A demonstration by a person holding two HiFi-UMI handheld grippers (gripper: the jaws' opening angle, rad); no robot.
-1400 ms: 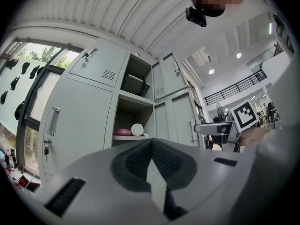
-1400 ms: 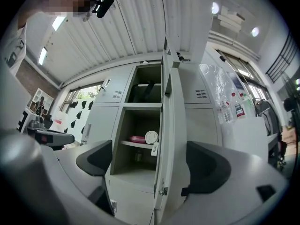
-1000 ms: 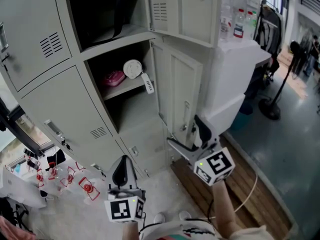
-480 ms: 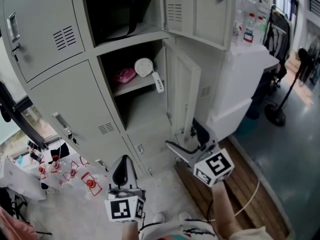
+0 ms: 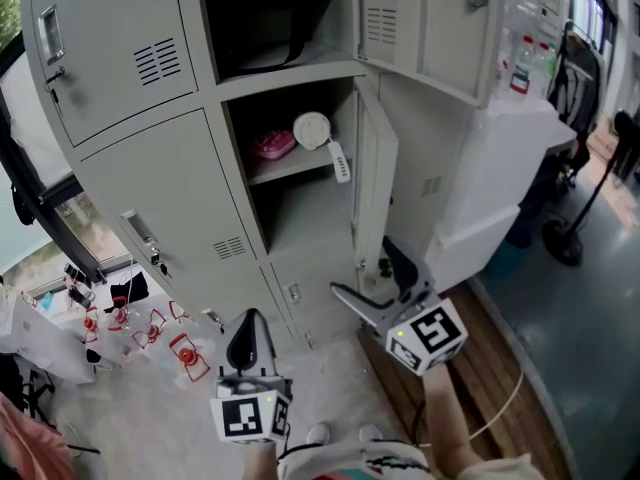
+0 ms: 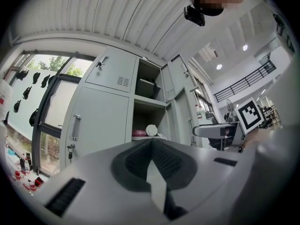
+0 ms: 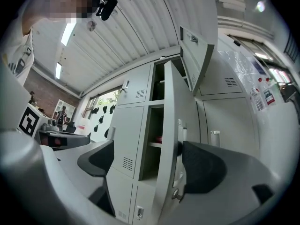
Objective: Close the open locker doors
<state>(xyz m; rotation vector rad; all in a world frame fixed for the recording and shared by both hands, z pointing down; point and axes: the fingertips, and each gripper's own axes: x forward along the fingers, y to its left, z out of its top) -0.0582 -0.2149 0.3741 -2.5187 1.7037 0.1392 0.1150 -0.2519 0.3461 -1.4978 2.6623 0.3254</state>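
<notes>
Right claw (image 7: 149, 149) is hovering with its jaws spread wide, gripping nothing, and the free edge of the middle locker door (image 7: 171, 139) is standing between them in the right gripper view. The dark pad on the right is sitting just beside the door's latch; whether it is touching is hard to say. Left claw (image 6: 152, 163) is hanging low with its jaws clenched together on nothing, pointing up at the lockers from well below.

In the head view the middle locker door (image 5: 375, 188) is swinging out nearly edge-on from its compartment, where a pink item (image 5: 272, 145) and a white round item (image 5: 312, 129) are lying on the shelf (image 5: 290, 165). Above it, the upper locker door (image 5: 420, 18) is also hanging open over a dark compartment. The doors to the left are sitting flush.

Judging by this, the task is only beginning: neither open door is shut yet, and the right claw (image 5: 372, 276) is looking placed to push the middle one first, with the upper one left after.
</notes>
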